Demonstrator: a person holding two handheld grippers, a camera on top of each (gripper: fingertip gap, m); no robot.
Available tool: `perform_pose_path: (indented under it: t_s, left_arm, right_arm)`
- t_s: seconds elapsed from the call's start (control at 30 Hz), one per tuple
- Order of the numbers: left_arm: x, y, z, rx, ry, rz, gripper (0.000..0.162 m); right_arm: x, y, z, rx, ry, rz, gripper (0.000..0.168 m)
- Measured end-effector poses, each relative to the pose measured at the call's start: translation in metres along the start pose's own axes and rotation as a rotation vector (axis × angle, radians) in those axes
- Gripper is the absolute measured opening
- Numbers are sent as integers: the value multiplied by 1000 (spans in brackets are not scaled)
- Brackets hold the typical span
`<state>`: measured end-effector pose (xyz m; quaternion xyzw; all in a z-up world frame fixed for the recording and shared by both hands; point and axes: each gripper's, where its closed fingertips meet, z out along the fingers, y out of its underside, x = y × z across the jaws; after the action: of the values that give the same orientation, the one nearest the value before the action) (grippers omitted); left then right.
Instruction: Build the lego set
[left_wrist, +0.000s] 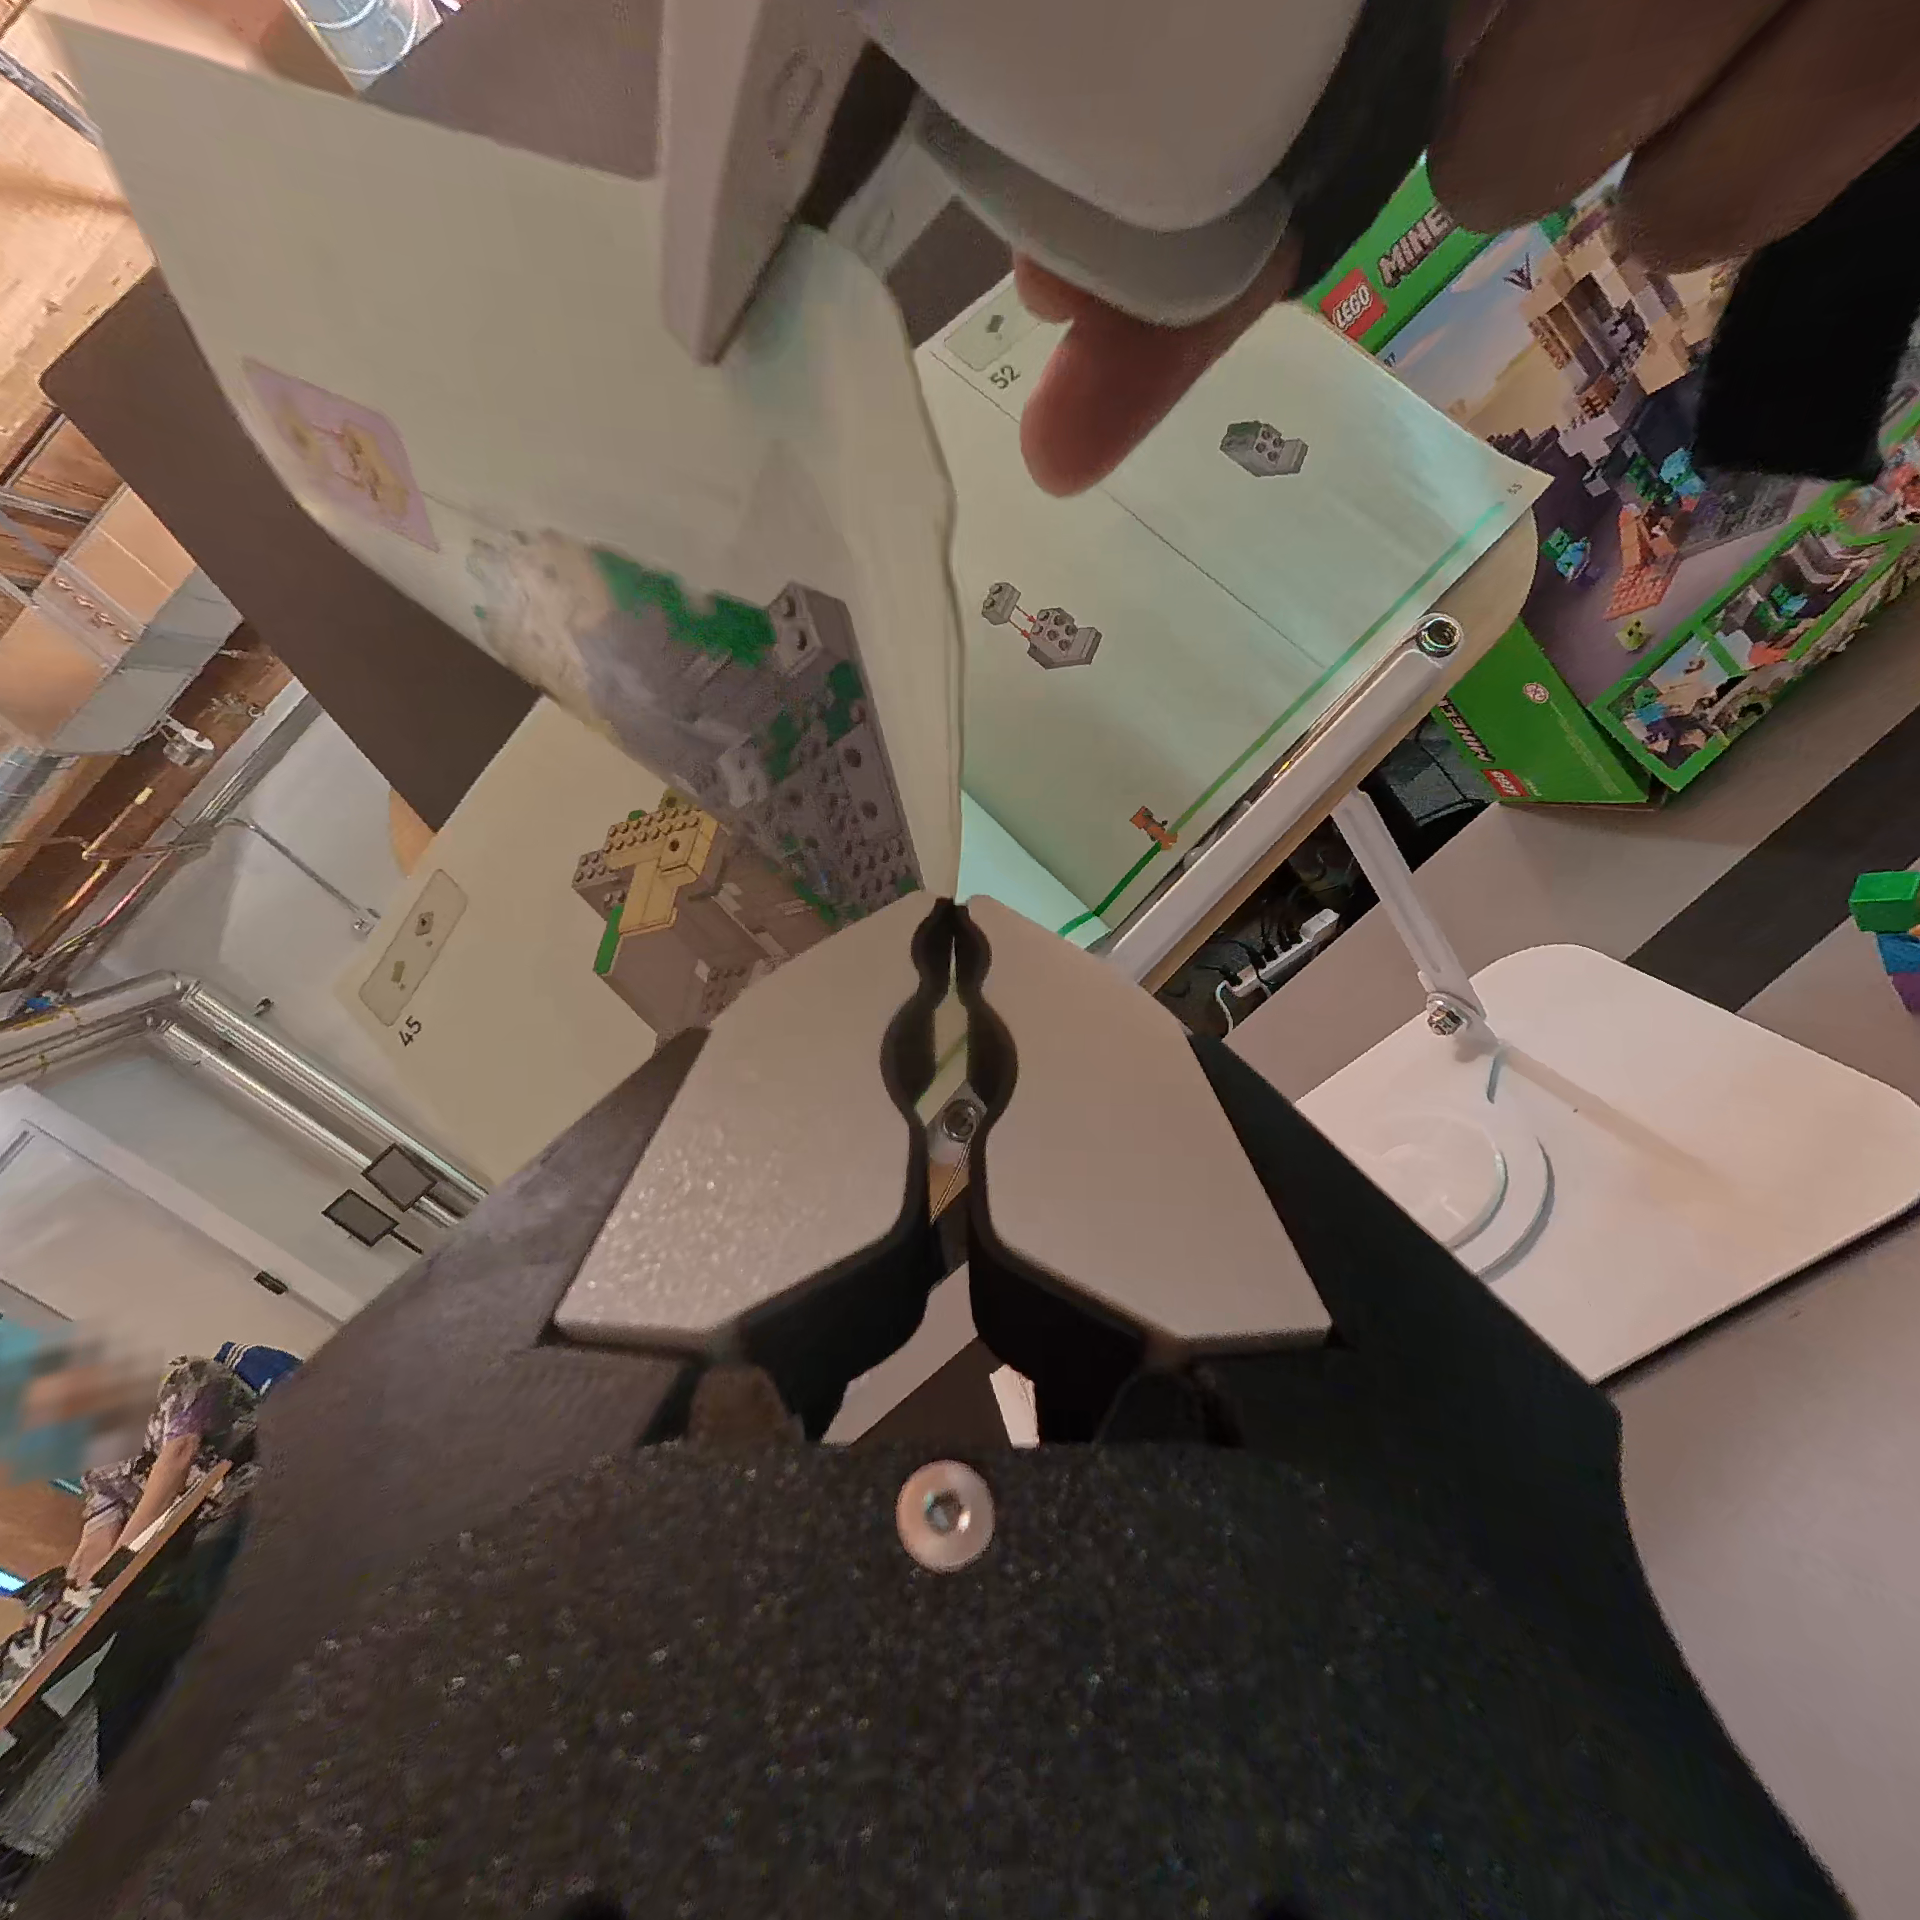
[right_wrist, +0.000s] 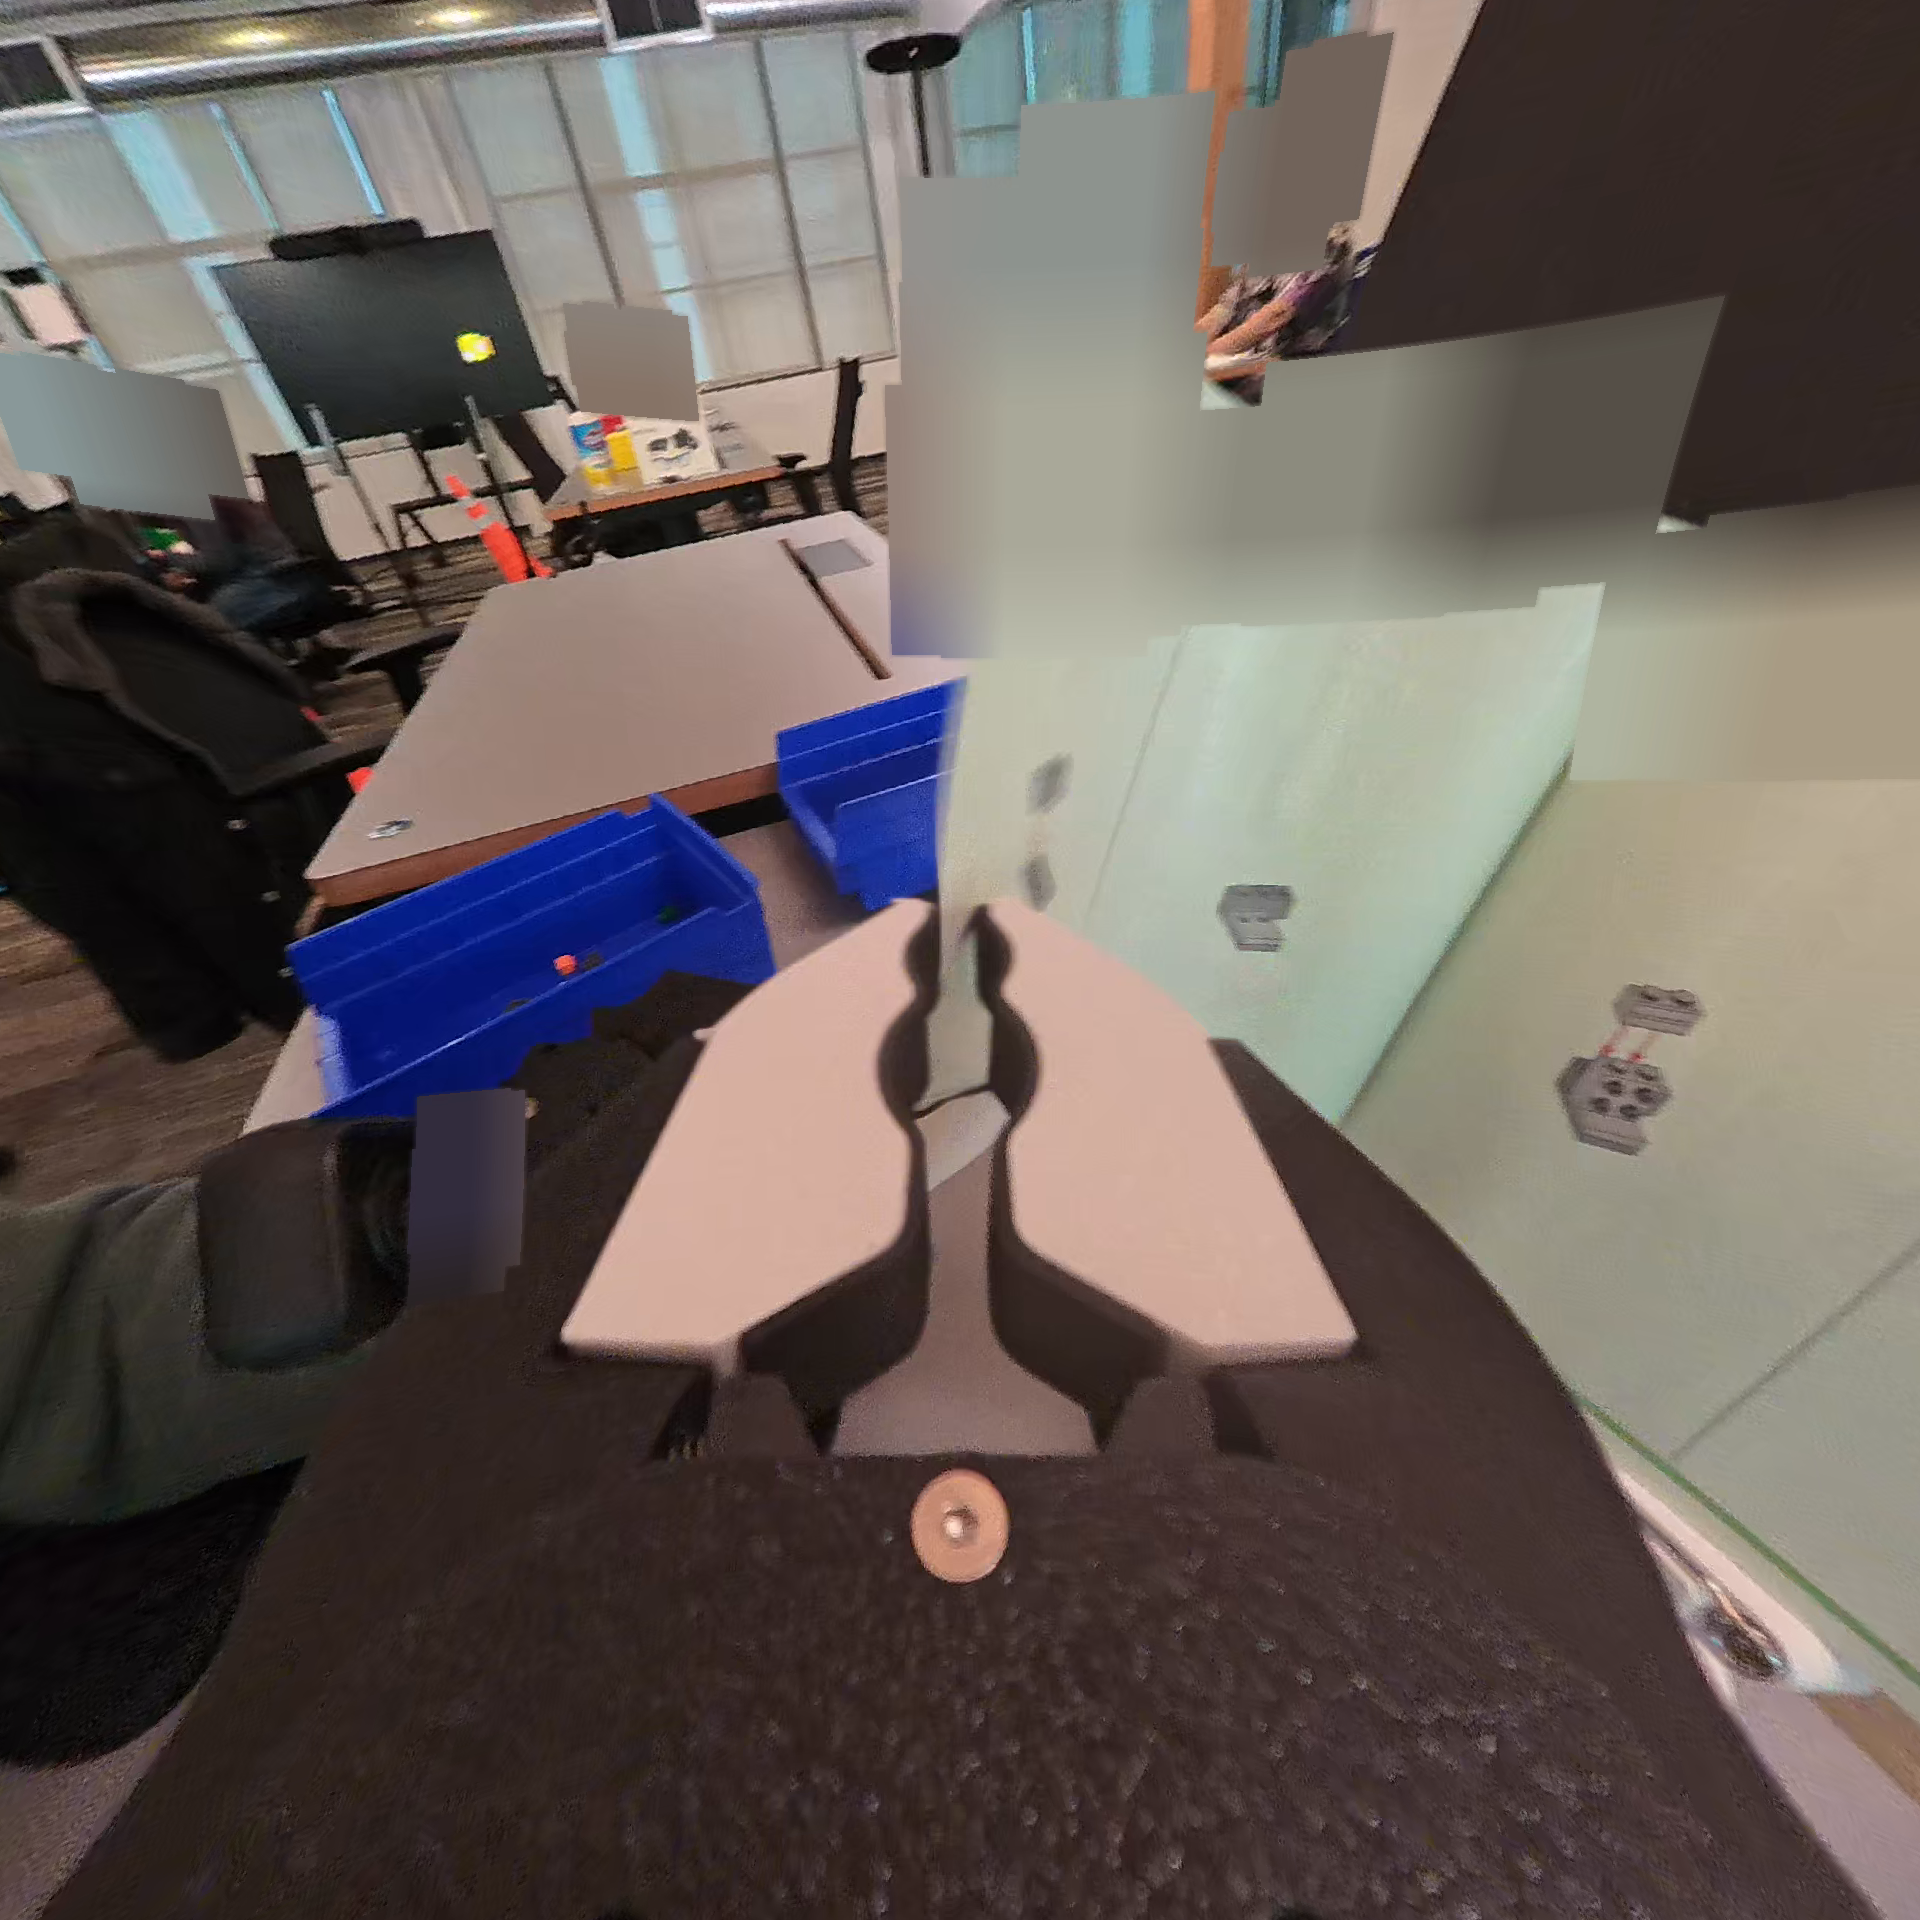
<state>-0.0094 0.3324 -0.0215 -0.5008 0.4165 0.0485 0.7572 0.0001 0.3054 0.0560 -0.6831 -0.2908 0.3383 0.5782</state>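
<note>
The instruction booklet (left_wrist: 1195, 540) stands open on a white book stand (left_wrist: 1351, 717). My left gripper (left_wrist: 951, 916) is shut on the lower edge of a lifted, curling page (left_wrist: 520, 364) that shows a grey and green build. My right gripper (right_wrist: 956, 925) is shut on the edge of a pale green page (right_wrist: 1299, 779) with drawings of small grey bricks. In the left wrist view, a hand (left_wrist: 1081, 384) holding a white gripper body (left_wrist: 987, 125) sits over the top of the booklet.
A green Lego box (left_wrist: 1714, 520) lies right of the stand, whose white base (left_wrist: 1662, 1143) rests on the grey table. A small green and blue brick stack (left_wrist: 1891, 935) is at the right edge. Two blue bins (right_wrist: 540, 935) (right_wrist: 862, 790) sit ahead-left; a sleeve (right_wrist: 104, 1330) is at the left. My hands' fingertips stand some 8 cm from each other.
</note>
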Motion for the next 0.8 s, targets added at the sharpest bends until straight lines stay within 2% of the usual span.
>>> perform_pose_path:
  t_s: [0.03, 0.1, 0.23, 0.37, 0.5, 0.6, 0.7, 0.73, 0.8]
  left_arm:
    - [0, 0, 0, -1, 3, -3, 0]
    - [3, 1, 0, -4, 31, -8, 0]
    - [14, -11, -10, 51, 139, -101, 14]
    - [10, -29, -22, 113, 270, -394, 26]
    - [-20, -43, -17, 134, 321, -665, 31]
    - [-39, -42, -2, 105, 373, -843, 44]
    - [-37, -40, 13, 63, 514, -1031, 62]
    - [-34, -40, 17, 53, 549, -1077, 64]
    - [-30, -44, 19, 77, 615, -1135, 46]
  right_arm:
    - [2, 1, -1, -5, 14, -8, 0]
    - [6, 2, -2, -12, 35, -10, 0]
    - [18, 2, -12, -2, 117, -54, 0]
    - [28, 8, -19, -7, 176, -115, 0]
    - [20, 20, -14, -27, 160, -173, 0]
    - [14, 27, -11, -33, 143, -185, 0]
    - [8, 31, -8, -31, 115, -183, 0]
    - [7, 31, -7, -29, 110, -186, 0]
    - [7, 32, -7, -30, 108, -183, 0]
